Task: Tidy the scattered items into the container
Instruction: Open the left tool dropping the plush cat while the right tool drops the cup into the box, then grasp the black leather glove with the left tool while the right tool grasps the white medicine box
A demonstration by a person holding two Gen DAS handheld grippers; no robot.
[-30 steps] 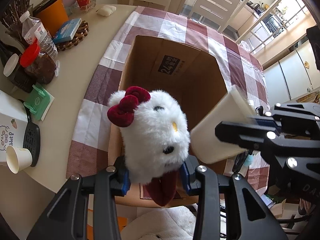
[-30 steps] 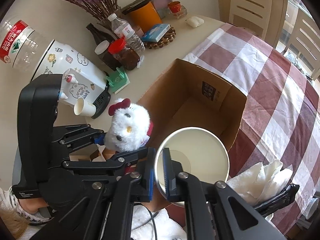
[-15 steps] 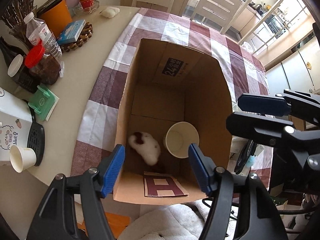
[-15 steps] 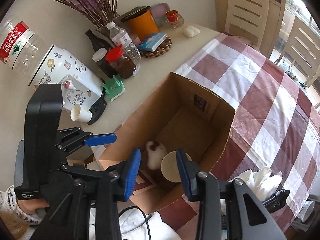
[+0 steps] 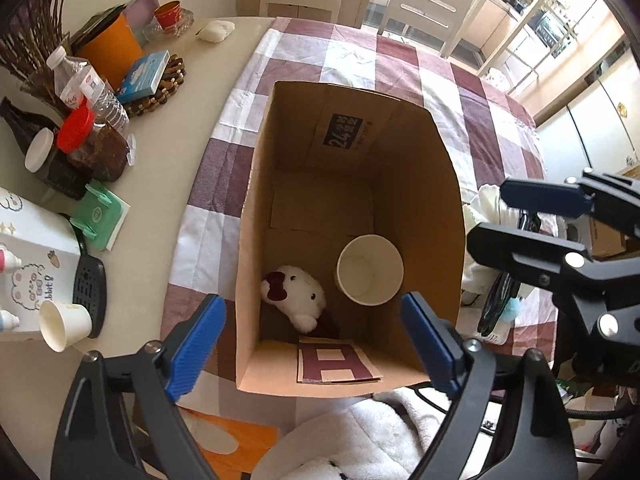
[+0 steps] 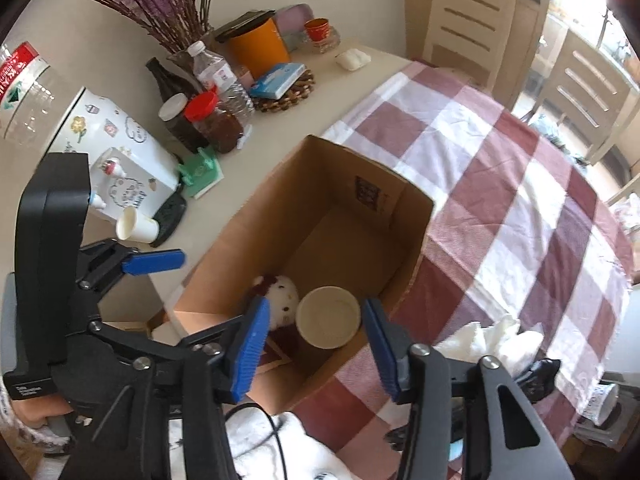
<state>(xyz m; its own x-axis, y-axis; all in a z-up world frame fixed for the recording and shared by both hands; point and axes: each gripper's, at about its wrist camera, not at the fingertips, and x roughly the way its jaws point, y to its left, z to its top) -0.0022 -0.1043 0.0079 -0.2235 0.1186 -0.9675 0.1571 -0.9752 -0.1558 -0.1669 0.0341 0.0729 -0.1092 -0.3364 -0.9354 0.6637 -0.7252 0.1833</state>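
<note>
left gripper (image 5: pixel 312 344) and right gripper (image 6: pixel 314 346) just spread, empty | plush toy (image 5: pixel 294 296) and paper cup (image 5: pixel 369 270) lie in box (image 5: pixel 450 168), near end | risk: spread jaws clip box rim, tipping cup

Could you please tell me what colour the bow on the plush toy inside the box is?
Dark red; the bow shows best in the left wrist view.

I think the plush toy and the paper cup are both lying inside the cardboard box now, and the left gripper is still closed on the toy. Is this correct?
Not entirely. The left gripper is open, its jaws have just been opening, with nothing between them, as the left wrist view shows. The plush toy and paper cup do lie inside the cardboard box.
</note>
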